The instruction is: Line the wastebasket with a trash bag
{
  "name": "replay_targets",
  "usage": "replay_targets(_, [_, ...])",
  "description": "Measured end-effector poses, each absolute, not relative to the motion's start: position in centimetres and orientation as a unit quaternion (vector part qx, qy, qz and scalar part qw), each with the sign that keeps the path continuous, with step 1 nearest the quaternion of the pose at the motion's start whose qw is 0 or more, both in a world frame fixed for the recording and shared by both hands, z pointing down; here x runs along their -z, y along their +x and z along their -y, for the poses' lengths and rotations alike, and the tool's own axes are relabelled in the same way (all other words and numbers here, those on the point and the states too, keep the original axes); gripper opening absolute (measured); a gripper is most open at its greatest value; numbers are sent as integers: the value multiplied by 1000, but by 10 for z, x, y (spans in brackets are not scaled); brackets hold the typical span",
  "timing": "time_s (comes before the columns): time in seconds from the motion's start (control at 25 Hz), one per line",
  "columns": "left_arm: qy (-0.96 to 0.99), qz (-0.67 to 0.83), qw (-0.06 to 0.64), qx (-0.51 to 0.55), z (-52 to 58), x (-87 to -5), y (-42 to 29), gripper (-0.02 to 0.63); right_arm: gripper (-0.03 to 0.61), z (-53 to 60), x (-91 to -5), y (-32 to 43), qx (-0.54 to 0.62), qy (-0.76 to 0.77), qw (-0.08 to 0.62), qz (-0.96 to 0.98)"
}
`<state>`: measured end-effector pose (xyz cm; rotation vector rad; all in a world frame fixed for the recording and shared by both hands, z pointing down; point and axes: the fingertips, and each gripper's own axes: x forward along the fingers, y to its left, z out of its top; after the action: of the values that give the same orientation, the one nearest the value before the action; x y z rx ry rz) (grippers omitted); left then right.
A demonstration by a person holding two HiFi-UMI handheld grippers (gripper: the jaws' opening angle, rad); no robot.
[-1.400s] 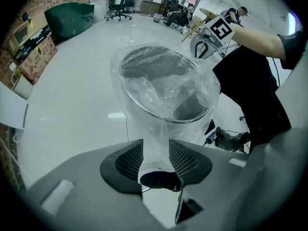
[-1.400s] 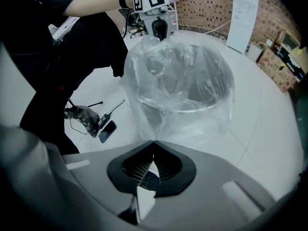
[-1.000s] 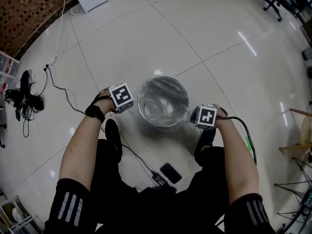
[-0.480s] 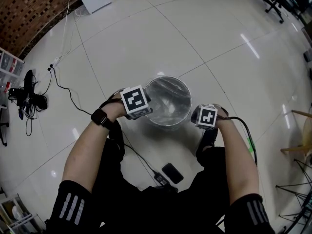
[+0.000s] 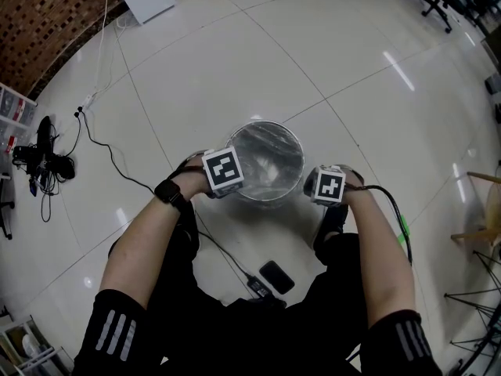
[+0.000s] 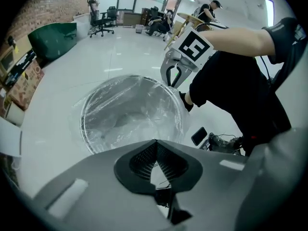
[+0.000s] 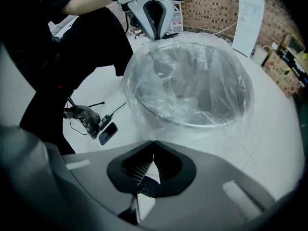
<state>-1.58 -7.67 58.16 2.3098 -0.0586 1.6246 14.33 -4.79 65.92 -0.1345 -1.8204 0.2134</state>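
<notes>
Head view: a pale tiled floor point(image 5: 235, 61) fills the frame, with a brick wall point(image 5: 39, 22) at 10 o'clock. The person's two forearms reach up from 6 o'clock. At the centre stands the round wastebasket point(image 5: 263, 123). The clear trash bag point(image 5: 266, 167) is inside it, and its film is folded out over the rim as a loose skirt.

The left gripper point(image 6: 155, 142) is at the basket's 9 o'clock rim, pointing steeply down. Its jaws have just been closing and now meet at the tips. The bag's edge lies just beyond them, but I cannot tell whether any clear film is caught there.

The right gripper point(image 7: 154, 142) is at the 4 o'clock rim, also tilted steeply down, with its jaws together. Its tips are at the hanging film, and here too I cannot tell whether they pinch it.

A thin black cable point(image 5: 102, 143) runs across the floor from 9 o'clock towards the person. A dark phone point(image 5: 275, 277) lies flat on the tiles at the basket's 6 o'clock, between the person's legs.
</notes>
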Motion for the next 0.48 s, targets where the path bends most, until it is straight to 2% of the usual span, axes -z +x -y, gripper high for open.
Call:
replay_targets(0.24, [822,19,173,-542,79,-567,-18,-5,9,48,-659,152,-101,-49,616,780])
replay_targets(0.36, [821,13,180,-542,75,-568,-15,112,9,50,-658,146,-90,-51,609,787])
replay_targets(0.4, [819,10,180,-545,74,-570,-15,137,9,50,-657,143,-86,-53,606,789])
replay_targets(0.48, [817,5,168,-551,73,-576,-13,147,9,51,-657,139,-84,-57,604,790])
